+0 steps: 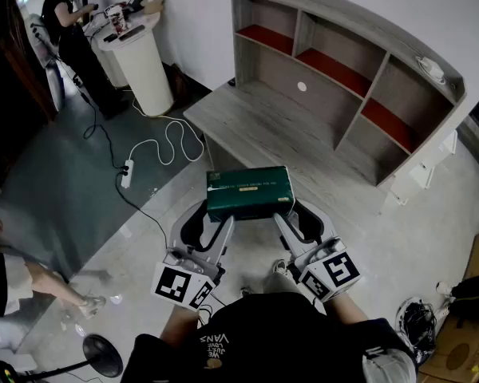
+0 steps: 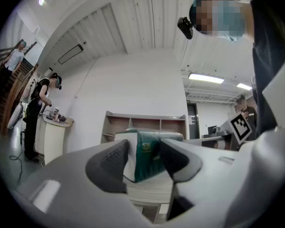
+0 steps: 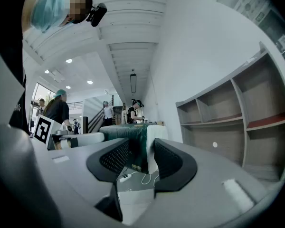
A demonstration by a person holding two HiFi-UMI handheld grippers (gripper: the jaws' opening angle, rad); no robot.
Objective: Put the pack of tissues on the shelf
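Observation:
A dark green pack of tissues (image 1: 249,192) with white ends hangs level in front of me, just off the near edge of the wooden desk (image 1: 255,118). My left gripper (image 1: 223,219) is shut on its left end, my right gripper (image 1: 284,215) on its right end. In the left gripper view the pack (image 2: 145,156) sits between the pads, which touch its white end and green side. The right gripper view shows the pack (image 3: 138,148) pinched the same way. The grey shelf (image 1: 343,62) with red-floored compartments stands at the back of the desk, beyond the pack.
A white round pedestal (image 1: 140,58) with a person beside it stands far left. On the floor lies a power strip with its white cable (image 1: 128,170). Cardboard boxes (image 1: 463,333) sit at the right. Another person (image 1: 16,286) crouches at the left edge.

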